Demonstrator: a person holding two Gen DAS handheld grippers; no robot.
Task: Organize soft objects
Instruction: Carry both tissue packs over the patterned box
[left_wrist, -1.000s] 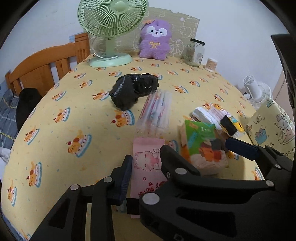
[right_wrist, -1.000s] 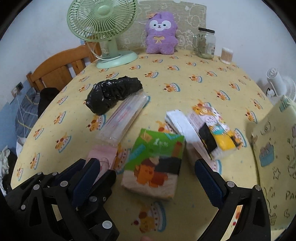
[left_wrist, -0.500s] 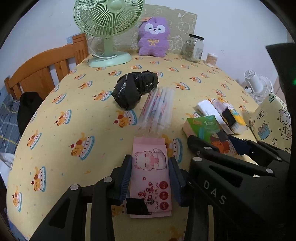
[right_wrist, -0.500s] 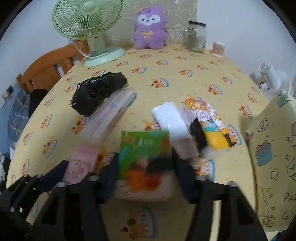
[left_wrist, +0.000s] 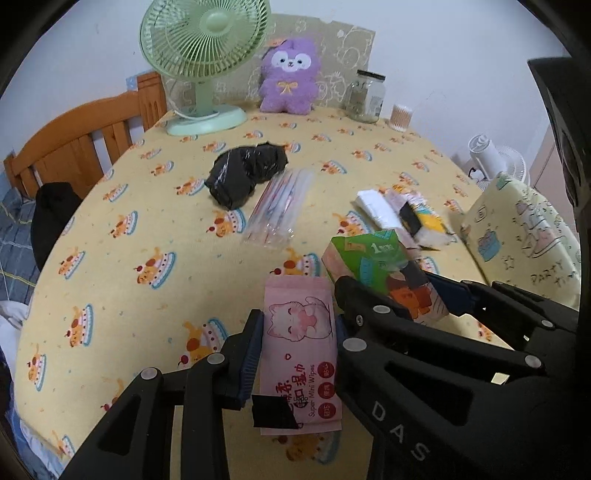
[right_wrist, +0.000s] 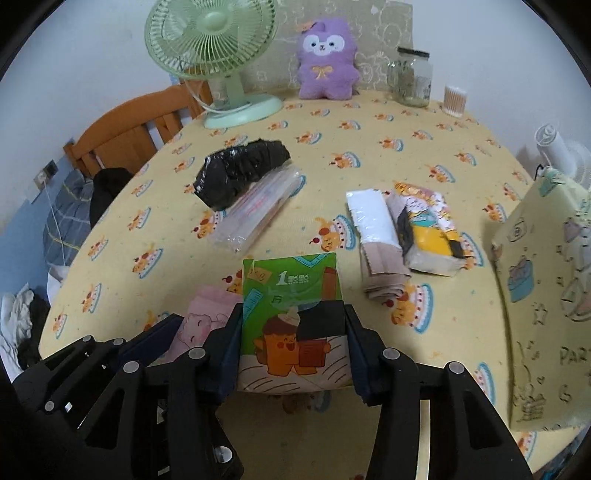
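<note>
**Now both tongs grip a packet at the near edge of the table**

Side by side, the left gripper (left_wrist: 297, 341) is clamped on the pink wipes packet (left_wrist: 301, 354) and the right gripper (right_wrist: 293, 345) on the green tissue pack (right_wrist: 293, 321), each packet squeezed between blue pads. From the left wrist, the right tongs cross the frame's lower right with the green pack (left_wrist: 384, 273) tilted between them; from the right wrist, only a pink corner of the wipes (right_wrist: 207, 314) peeks out beside the left tongs. Farther out on the cake-print tablecloth (right_wrist: 369, 155) lie a clear sleeve of straws (right_wrist: 255, 214) touching a crumpled black bag (right_wrist: 240, 171), and, to the right, a white tissue pack (right_wrist: 373, 221) beside a yellow cartoon pack (right_wrist: 430, 232). At the far edge stand a green fan (left_wrist: 203, 62), a purple plush (left_wrist: 288, 77), a glass jar (left_wrist: 365, 96) and a tub of cotton swabs (right_wrist: 455, 100). Only the right wrist shows the patterned cushion (right_wrist: 546, 295) in full.
</note>
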